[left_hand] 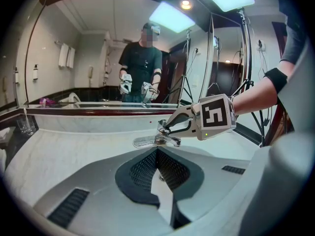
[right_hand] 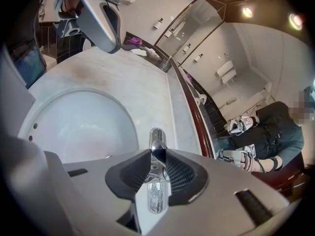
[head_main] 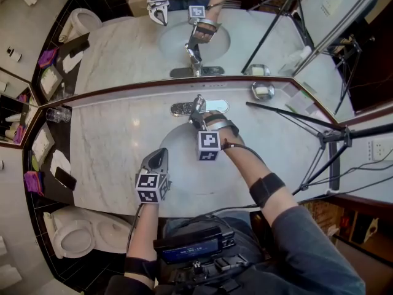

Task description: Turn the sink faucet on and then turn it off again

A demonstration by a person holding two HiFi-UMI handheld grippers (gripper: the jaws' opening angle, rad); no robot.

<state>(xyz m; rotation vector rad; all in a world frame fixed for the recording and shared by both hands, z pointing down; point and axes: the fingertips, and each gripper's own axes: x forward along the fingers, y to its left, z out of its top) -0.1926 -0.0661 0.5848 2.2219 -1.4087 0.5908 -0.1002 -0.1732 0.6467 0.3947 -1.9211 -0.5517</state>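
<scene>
Clamping onto the chrome lever faucet (right_hand: 156,142), the right gripper (right_hand: 157,165) has its dark ribbed pads pressed on either side of the handle. That faucet (head_main: 195,107) stands at the back of the white oval basin (head_main: 178,141), mid-counter, right under the mirror (head_main: 123,42). Over at the basin's near-left rim, the left gripper (head_main: 159,157) hovers above the pale marble counter (head_main: 104,140), jaws together on nothing, nose aimed at the faucet (left_hand: 165,139).

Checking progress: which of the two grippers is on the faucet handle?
The right gripper, jaws closed on the faucet handle; the left gripper hangs shut and empty, apart from it.
</scene>
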